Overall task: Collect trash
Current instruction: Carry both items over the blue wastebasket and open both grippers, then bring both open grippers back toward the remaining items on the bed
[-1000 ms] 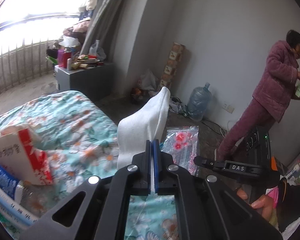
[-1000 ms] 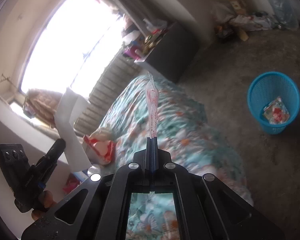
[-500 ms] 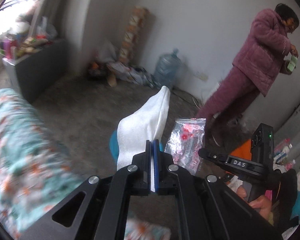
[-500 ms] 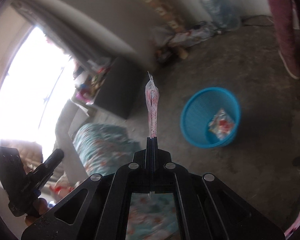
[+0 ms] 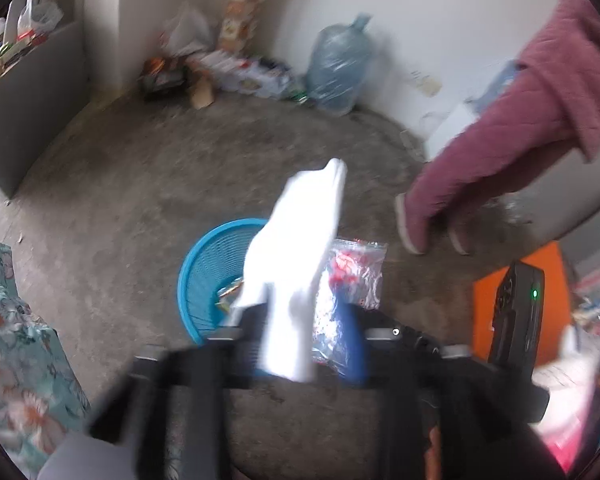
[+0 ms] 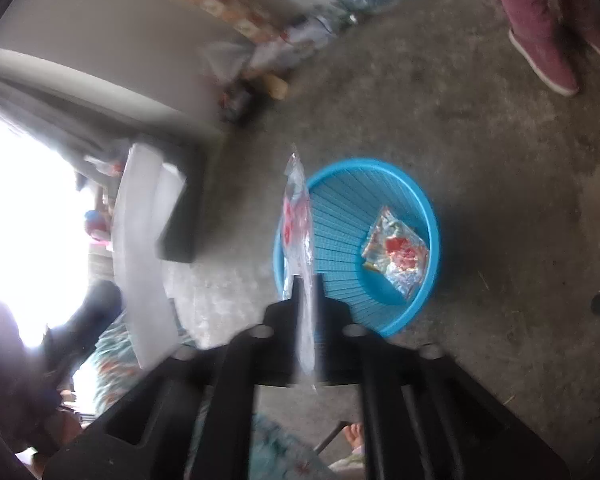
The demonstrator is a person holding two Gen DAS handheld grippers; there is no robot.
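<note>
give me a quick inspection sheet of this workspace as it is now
surface: bare concrete floor
job's things: blue basket holding one wrapper; white tissue and clear plastic bag above it
clutter: water jug, boxes along wall
grippers: left tool and right tool jaws just been opening, tissue and bag between them
cables: nothing seen
surroundings: floral bedding, bystander's legs

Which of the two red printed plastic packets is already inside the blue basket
The crumpled packet lying at the bottom of the blue basket. The other, flat one stands between the right claw's fingers.
</note>
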